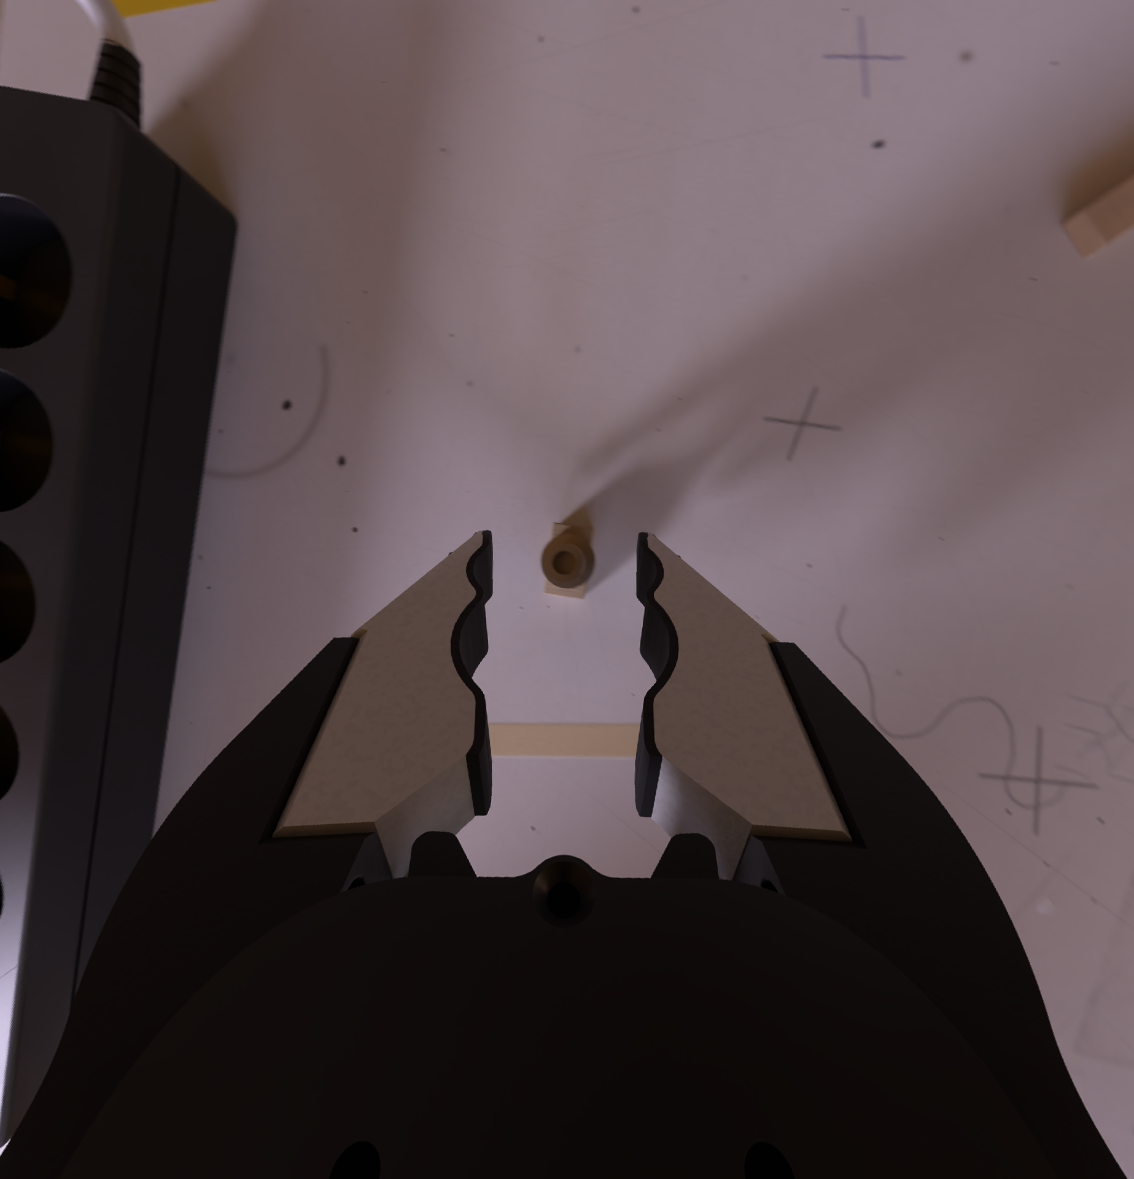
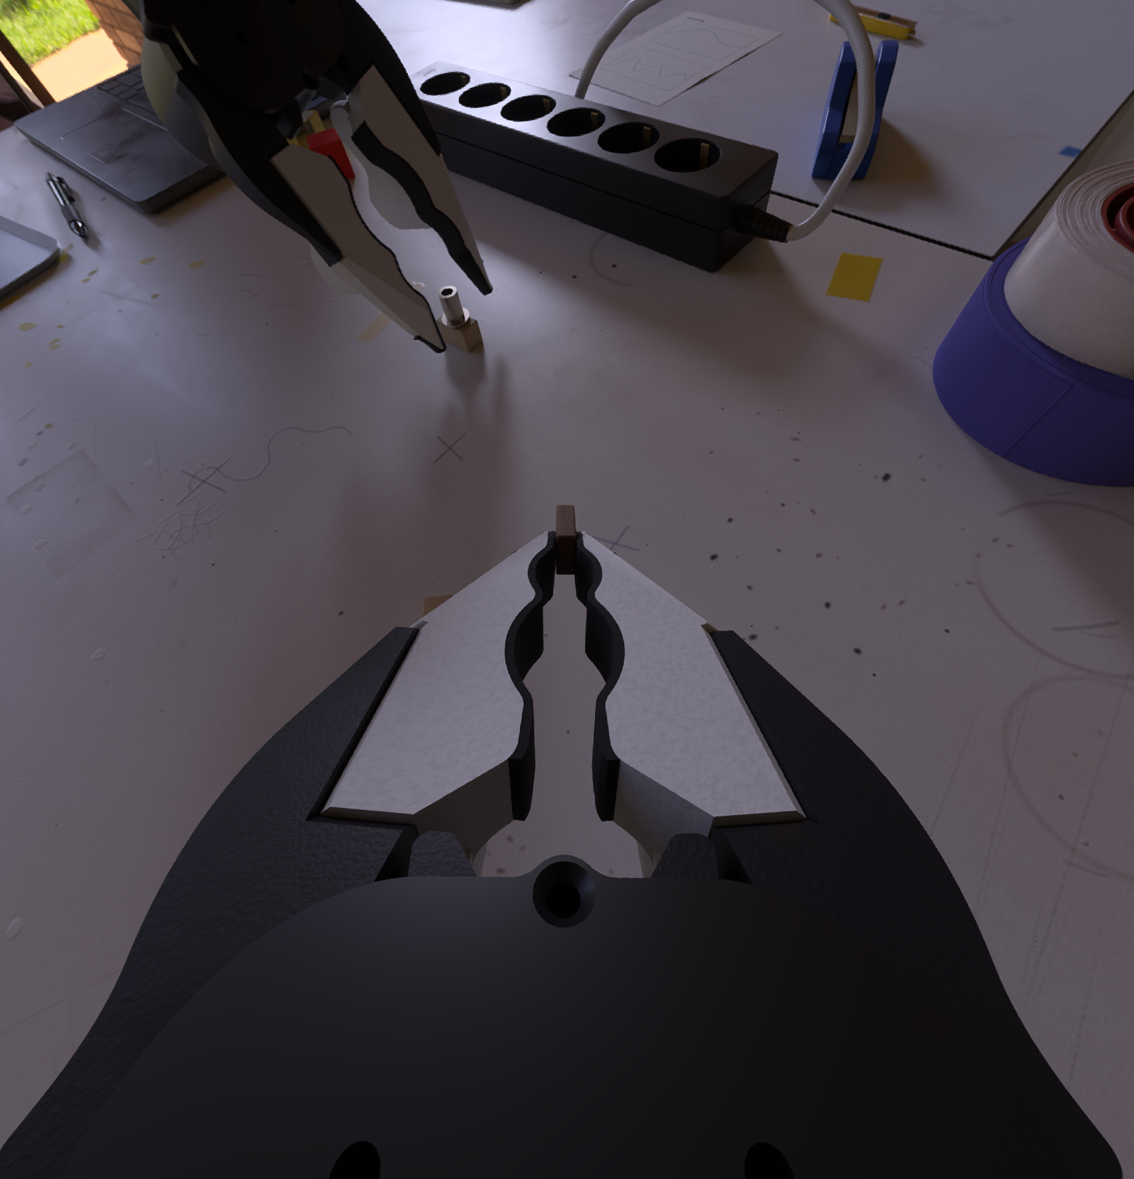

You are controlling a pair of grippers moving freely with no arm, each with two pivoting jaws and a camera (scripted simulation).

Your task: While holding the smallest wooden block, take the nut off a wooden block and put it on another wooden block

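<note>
Right gripper [image 2: 565, 542] is clamped on the smallest wooden block [image 2: 565, 524] — it sticks up out of the fingertips. Left gripper [image 1: 564, 542] is spread wide, nothing in it, hanging over the nut [image 1: 567, 561], which sits upright on a small square wooden block [image 1: 570, 590]. From the right wrist view that pair is at about 11 o'clock, one fingertip [image 2: 433, 338] just beside the block. Another wooden block [image 1: 561, 740] lies crosswise under the left fingers, a third one [image 1: 1113, 217] at 2 o'clock. Black power strip [image 1: 98, 446] runs along at 9 o'clock on the white table [image 1: 615, 255].
</note>
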